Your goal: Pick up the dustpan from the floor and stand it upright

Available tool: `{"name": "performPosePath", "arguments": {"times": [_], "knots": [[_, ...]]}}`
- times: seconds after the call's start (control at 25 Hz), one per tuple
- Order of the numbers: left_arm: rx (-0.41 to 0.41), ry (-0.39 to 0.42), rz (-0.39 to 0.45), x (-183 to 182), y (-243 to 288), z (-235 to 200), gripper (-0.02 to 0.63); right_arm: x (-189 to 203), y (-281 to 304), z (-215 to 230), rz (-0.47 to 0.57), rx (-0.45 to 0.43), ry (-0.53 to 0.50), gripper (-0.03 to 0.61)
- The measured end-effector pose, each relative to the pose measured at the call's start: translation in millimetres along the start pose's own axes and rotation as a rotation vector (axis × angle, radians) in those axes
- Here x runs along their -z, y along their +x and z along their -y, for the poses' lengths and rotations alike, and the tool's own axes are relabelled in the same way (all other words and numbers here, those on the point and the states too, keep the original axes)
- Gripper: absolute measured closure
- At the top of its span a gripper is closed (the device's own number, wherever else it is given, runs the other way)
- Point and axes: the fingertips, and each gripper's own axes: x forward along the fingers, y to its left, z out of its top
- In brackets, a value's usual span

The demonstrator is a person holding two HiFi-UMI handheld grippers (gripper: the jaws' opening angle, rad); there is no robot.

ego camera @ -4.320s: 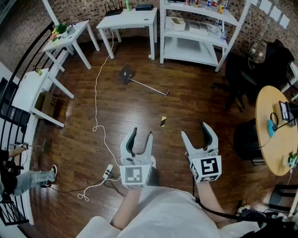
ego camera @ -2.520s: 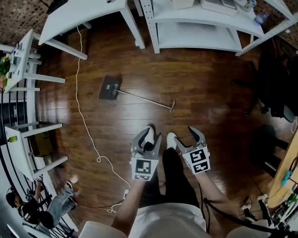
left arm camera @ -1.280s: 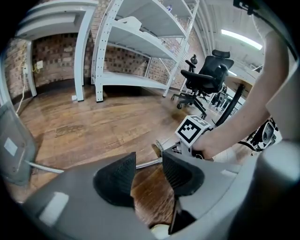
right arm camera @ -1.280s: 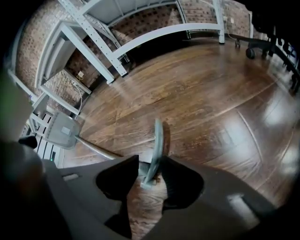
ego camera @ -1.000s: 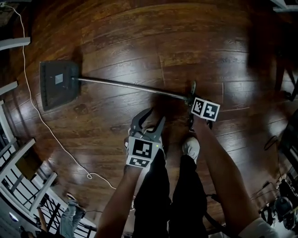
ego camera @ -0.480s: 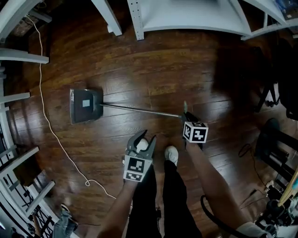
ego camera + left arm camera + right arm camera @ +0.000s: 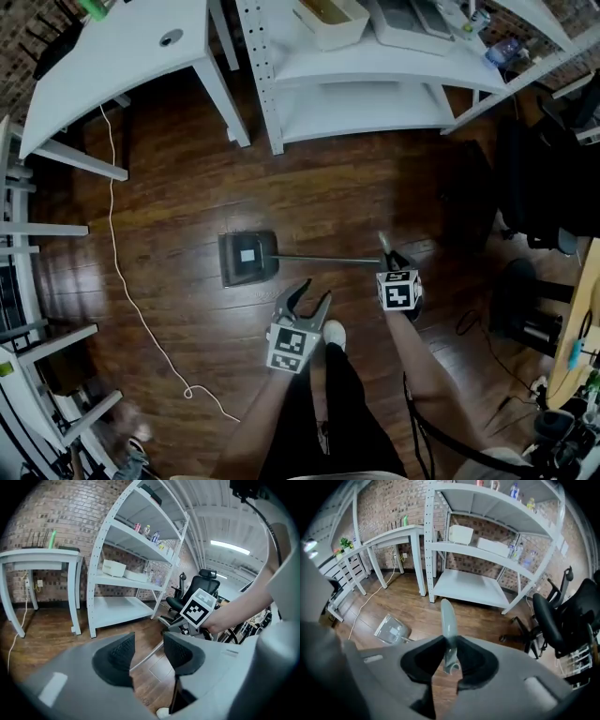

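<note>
The dustpan's grey pan (image 7: 247,259) rests on the wooden floor, and its thin metal pole (image 7: 328,260) runs right to my right gripper (image 7: 392,258). In the right gripper view the jaws are shut on the pale handle grip (image 7: 449,620), which sticks out past my right gripper (image 7: 449,660), with the pan (image 7: 392,629) below on the left. My left gripper (image 7: 307,302) hovers in front of the pole, near the pan. Its jaws are opening with nothing between them; through the gap of my left gripper (image 7: 149,651) the pole (image 7: 146,657) shows farther off.
A white shelf unit (image 7: 375,98) and a white table (image 7: 112,47) stand beyond the dustpan. A white cord (image 7: 122,272) snakes over the floor at the left. A black office chair (image 7: 544,178) is at the right. The person's shoe (image 7: 333,333) is just behind the grippers.
Both grippers have risen well above the floor. The right one has lifted the handle end with it while the pan stays down. The left jaws have parted a little.
</note>
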Motion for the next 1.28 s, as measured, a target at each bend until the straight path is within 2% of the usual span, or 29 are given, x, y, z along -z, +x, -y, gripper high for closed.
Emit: {"name": "performPosePath", "arguments": {"times": [0.24,0.4,0.52,0.68,0.84,0.96,1.08,1.16,1.2,1.28], "knots": [[-0.021,0.023,0.044,-63.0,-58.9,3.3,0.403,-23.0,-79.3,16.7,-0.025,0.097,-0.025,0.506],[-0.064,0.059,0.051,-87.9,-95.1,-6.0,0.403,-32.5,-111.9,23.7,-0.036,0.155,-0.079,0.499],[-0.093,0.061,0.06,-100.5,-126.1,-12.9,0.403,-40.2,-129.1,12.9,-0.045,0.173,-0.116,0.494],[-0.128,0.049,0.076,-110.5,-159.7,-30.1,0.403,-58.8,-133.9,-22.1,-0.041,0.156,-0.08,0.494],[-0.123,0.053,0.082,-107.8,-182.5,-28.4,0.403,-47.7,-144.2,-22.1,-0.036,0.162,0.018,0.486],[-0.133,0.086,0.092,-116.7,-188.6,-29.8,0.403,-62.1,-155.7,-15.0,0.05,0.112,0.049,0.429],[-0.14,0.1,0.109,-126.2,-192.3,-22.4,0.403,-82.6,-188.1,-8.7,0.165,0.087,0.064,0.405],[-0.14,0.105,0.14,-136.9,-197.1,-8.7,0.402,-95.6,-220.0,-10.5,0.284,0.029,0.092,0.4],[-0.138,0.107,0.163,-143.6,-200.7,1.7,0.401,-103.6,-240.2,-16.3,0.36,-0.027,0.103,0.377],[-0.139,0.123,0.211,-156.9,-211.9,28.5,0.399,-113.2,-287.6,-33.2,0.51,-0.16,0.117,0.199]]}}
